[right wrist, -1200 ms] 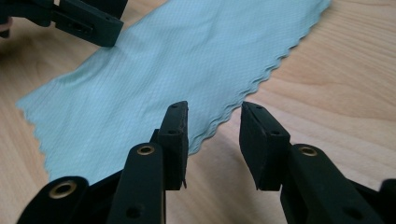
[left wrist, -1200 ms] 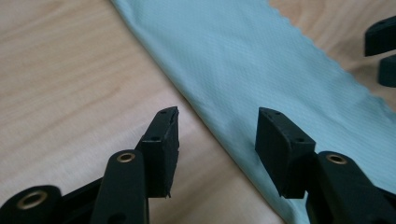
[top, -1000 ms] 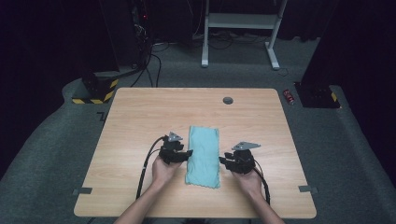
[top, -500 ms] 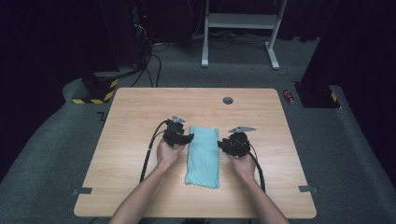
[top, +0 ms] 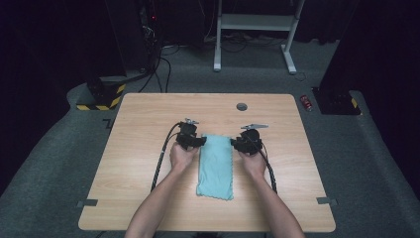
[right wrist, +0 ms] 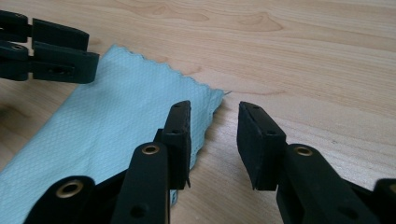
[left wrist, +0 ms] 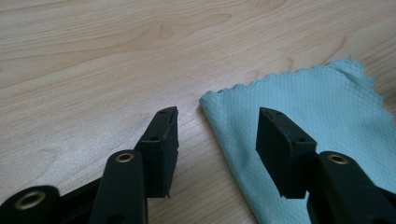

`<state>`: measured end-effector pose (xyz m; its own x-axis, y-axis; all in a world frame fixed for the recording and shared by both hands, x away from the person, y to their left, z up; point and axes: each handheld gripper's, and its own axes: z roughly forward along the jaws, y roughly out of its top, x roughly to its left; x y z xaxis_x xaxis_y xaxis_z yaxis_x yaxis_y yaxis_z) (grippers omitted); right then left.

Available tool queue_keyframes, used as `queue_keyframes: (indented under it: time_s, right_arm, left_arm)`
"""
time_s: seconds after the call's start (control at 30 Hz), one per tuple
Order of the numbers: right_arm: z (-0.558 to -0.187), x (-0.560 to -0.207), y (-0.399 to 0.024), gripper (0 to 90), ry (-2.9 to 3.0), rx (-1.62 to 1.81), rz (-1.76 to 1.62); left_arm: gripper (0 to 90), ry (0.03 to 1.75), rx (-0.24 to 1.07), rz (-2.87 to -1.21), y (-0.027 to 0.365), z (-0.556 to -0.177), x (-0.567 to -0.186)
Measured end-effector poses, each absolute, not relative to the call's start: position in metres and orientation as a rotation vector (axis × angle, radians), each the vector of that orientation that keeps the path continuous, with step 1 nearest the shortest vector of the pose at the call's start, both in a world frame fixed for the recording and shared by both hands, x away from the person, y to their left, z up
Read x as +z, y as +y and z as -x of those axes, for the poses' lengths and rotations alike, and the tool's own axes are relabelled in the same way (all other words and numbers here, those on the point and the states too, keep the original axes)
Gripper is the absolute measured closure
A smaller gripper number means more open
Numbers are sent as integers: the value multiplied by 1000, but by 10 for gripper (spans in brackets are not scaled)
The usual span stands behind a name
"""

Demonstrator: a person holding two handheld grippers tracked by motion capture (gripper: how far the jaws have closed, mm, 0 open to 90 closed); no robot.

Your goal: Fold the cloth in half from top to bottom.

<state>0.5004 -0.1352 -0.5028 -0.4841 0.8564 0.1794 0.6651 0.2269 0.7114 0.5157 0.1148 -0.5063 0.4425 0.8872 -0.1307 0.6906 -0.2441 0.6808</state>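
A light teal cloth point(top: 215, 166) lies flat as a long folded strip at the middle of the wooden table point(top: 143, 119). My left gripper point(top: 202, 142) sits at its far left corner and my right gripper point(top: 234, 145) at its far right corner. In the left gripper view the left gripper point(left wrist: 218, 114) is open, its jaws straddling the cloth point(left wrist: 317, 102) corner without pressing it. In the right gripper view the right gripper point(right wrist: 215, 106) is open astride the other corner of the cloth point(right wrist: 116, 112); its jaws have just been opening. The left gripper point(right wrist: 91, 50) shows beyond.
A round cable hole point(top: 241, 106) sits near the table's far edge. Black cables point(top: 161, 158) trail back from both grippers. On the floor behind are a red can point(top: 307, 102), white desk legs point(top: 218, 49) and a yellow-black striped block point(top: 101, 96).
Both hands have slid away from the person along the cloth's long sides, from about its middle up to its far corners. The cloth has not shifted.
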Motion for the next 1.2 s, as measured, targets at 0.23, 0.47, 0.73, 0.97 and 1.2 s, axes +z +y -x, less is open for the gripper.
queue_keyframes:
  time_s: [0.23, 0.47, 0.73, 0.97, 1.2]
  right_arm:
    - [-514, -503, -131, 610, 2256, 1088, -1450]
    - [-526, -510, -121, 602, 2297, 1021, -1473]
    - [-526, -514, -113, 743, 2319, 1006, -1405]
    - [-524, -515, -105, 878, 2346, 999, -1331]
    - [-524, -512, -111, 896, 2363, 1024, -1319]
  left_arm:
    - [516, 1324, 360, -2026, 109, -520, -511]
    - [562, 1323, 374, -2035, 112, -521, -512]
    - [691, 1302, 401, -2054, 108, -520, -512]
    - [852, 1287, 364, -2068, 107, -521, -512]
    - [893, 1267, 321, -2062, 109, -521, -510]
